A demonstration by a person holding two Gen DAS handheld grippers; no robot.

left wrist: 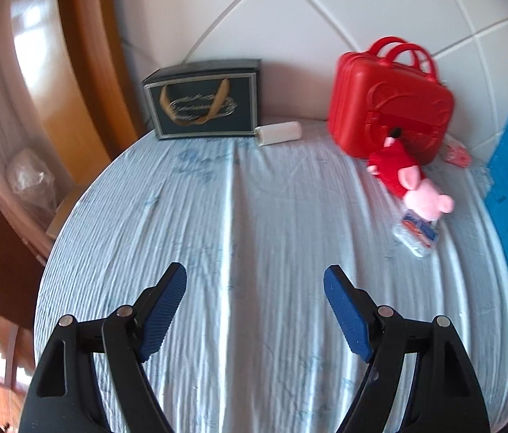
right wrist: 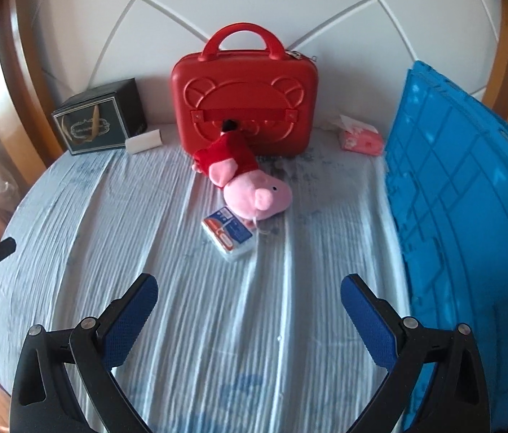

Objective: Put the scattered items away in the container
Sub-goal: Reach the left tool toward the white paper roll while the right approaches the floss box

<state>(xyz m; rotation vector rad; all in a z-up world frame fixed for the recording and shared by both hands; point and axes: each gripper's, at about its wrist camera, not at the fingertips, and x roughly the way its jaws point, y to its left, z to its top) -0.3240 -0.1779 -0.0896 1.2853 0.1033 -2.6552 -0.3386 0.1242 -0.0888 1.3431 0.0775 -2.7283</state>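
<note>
On bed, plush pig (right wrist: 250,184) head toward camera

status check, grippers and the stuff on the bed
Left gripper and right gripper open, empty, above sheet. Pig plush, small box, tissue pack loose; blue crate at right. Path clear.

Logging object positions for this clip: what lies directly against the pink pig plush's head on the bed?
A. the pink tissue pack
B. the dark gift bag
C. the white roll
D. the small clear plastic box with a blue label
D: in the right wrist view the small clear box sits right under the pig plush head, while the roll, tissue pack and gift bag lie apart near the headboard.
</note>
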